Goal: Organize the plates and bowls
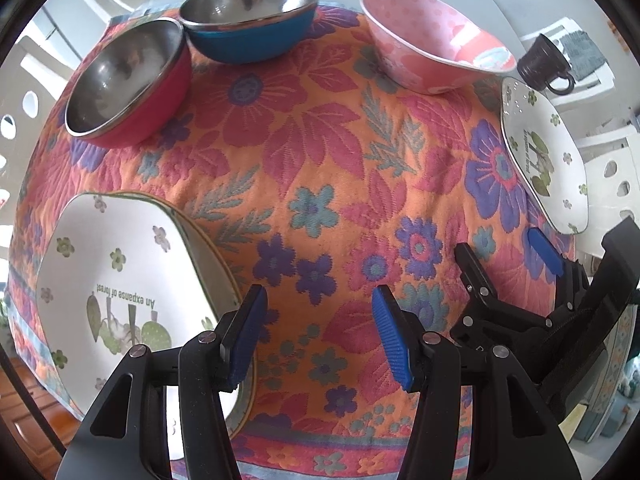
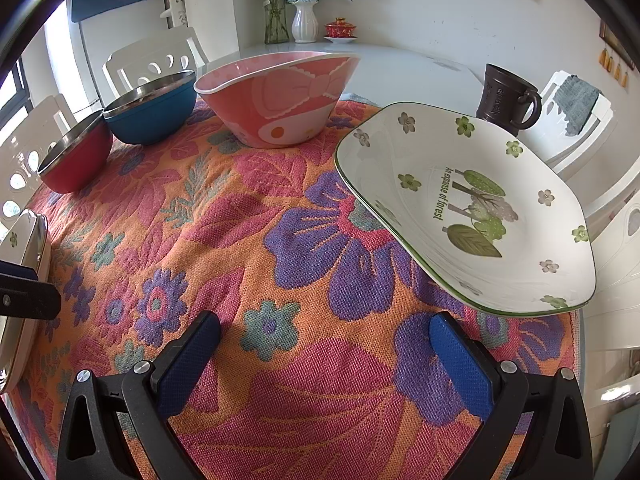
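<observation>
The left gripper (image 1: 316, 336) points steeply down at the floral cloth (image 1: 320, 208) that covers the tabletop; its 2 blue-padded fingers (image 1: 390, 340) stand apart with only cloth between them, gripping nothing. Its left finger overlaps the rim of the stacked white plates (image 1: 120, 280) in the picture, but whether it touches them cannot be told. This stack, at least 2 plates with a forest print, lies at the cloth's near left edge.

The right gripper (image 2: 324, 356) tilts down over the near edge of the cloth, its fingers (image 2: 460, 360) spread wide and empty, hovering over a big red leaf in the pattern. In the left wrist view it shows to the right of the left gripper, well apart from it.

Just beyond the right finger lies a single white plate (image 2: 472, 208) with green rim and the same forest print, at the cloth's right edge, part of it past that edge.

Along the far edge of the cloth stand 3 bowls: a red steel bowl (image 1: 128, 80) at the far left, a blue steel bowl (image 1: 252, 20) touching it, and a pink bowl (image 2: 280, 96) with a bow print, apart from them to the right. All 3 are upright and empty.

A dark mug (image 2: 506, 98) stands on the bare white tabletop behind the single plate.
</observation>
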